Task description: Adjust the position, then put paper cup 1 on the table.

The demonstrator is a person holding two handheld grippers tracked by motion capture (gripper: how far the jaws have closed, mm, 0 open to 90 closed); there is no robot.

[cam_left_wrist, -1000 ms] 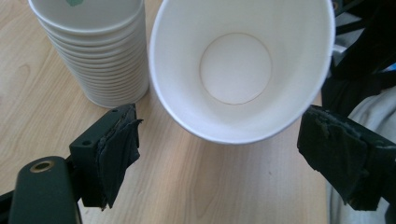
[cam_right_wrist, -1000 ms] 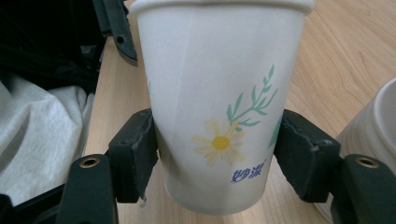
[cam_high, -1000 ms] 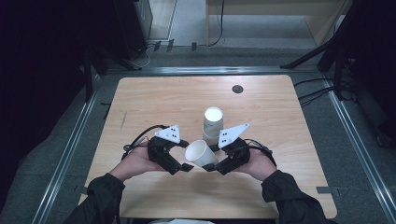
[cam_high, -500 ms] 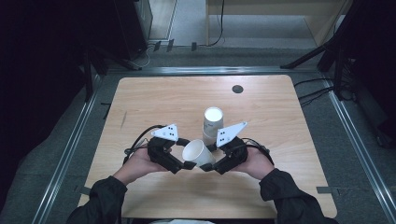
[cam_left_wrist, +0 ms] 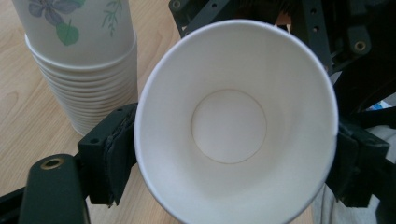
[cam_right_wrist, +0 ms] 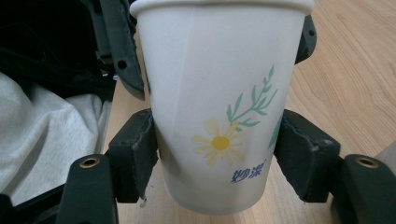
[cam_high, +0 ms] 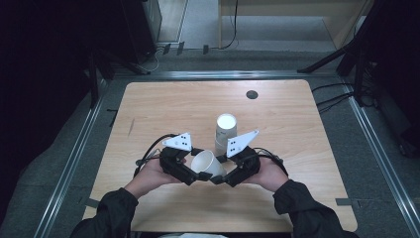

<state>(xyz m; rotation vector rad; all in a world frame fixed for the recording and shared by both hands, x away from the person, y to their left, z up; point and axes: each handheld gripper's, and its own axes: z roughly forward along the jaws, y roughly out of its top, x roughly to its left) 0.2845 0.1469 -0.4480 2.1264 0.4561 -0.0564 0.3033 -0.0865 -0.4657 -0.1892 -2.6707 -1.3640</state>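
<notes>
A white paper cup (cam_high: 207, 163) with a yellow flower print hangs tilted between both grippers, just above the table. My right gripper (cam_right_wrist: 217, 156) is shut on the cup (cam_right_wrist: 219, 93) low on its side wall, one pad on each side. My left gripper (cam_left_wrist: 232, 158) faces the cup's open mouth (cam_left_wrist: 229, 126). Its jaws have just been closing, and the pads now press on the rim from both sides. In the high view the left gripper (cam_high: 195, 176) and right gripper (cam_high: 218, 177) meet at the cup near the table's front.
A stack of several matching paper cups (cam_high: 225, 131) stands upside down just behind the grippers, also close by in the left gripper view (cam_left_wrist: 84, 60). A small black disc (cam_high: 252, 94) lies near the far edge of the wooden table (cam_high: 163, 109). Metal rails run along both sides.
The left gripper's jaws have drawn in onto the cup's rim. Both hands and the cup stay where they were.
</notes>
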